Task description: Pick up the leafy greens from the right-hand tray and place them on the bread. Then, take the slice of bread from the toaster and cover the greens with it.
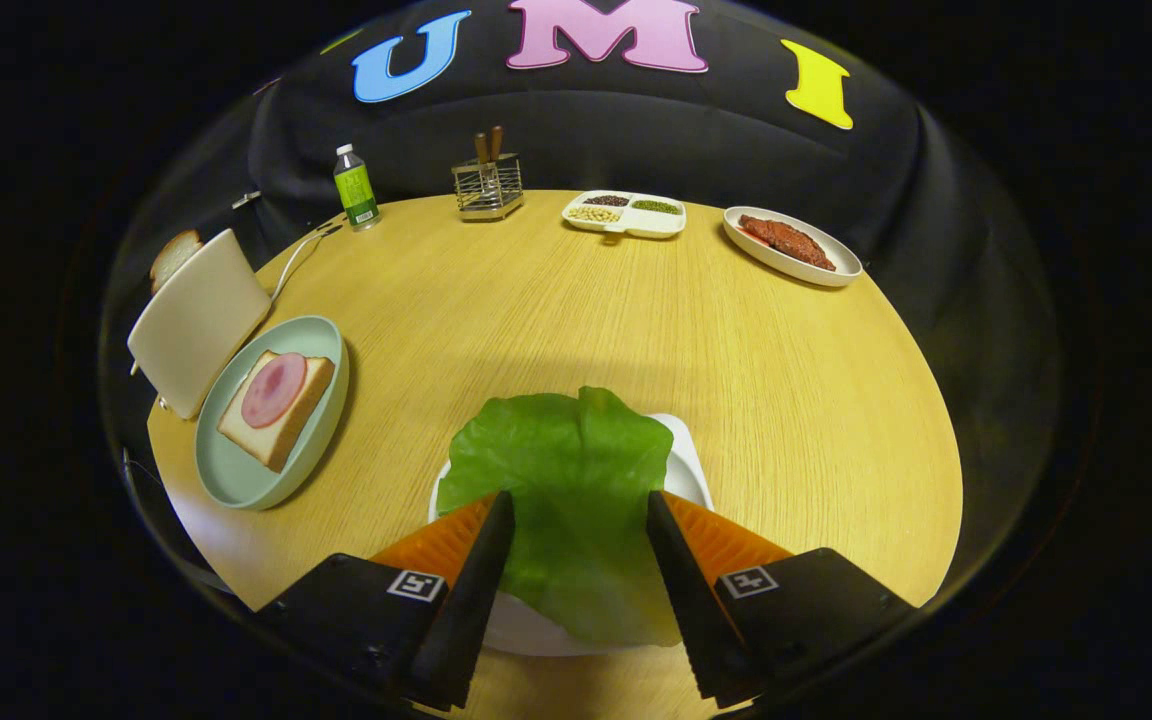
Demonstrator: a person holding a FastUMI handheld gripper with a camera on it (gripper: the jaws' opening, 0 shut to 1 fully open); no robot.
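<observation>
A green lettuce leaf (566,480) lies on a white tray (686,462) right under my gripper (579,497). The two fingers stand apart, one on each side of the leaf, open and above it; I cannot tell whether they touch it. To the left, on a pale green plate (236,478), rests a slice of bread (276,410) with a round pink ham slice on top. Behind that plate stands a cream toaster (198,320) with a bread slice (174,256) sticking out of its top.
At the far side of the round wooden table (786,400) stand a green-labelled bottle (356,188), a wire utensil holder (488,186), a divided white dish of beans (624,214) and an oval white plate with red meat (791,245). A cord runs from the toaster.
</observation>
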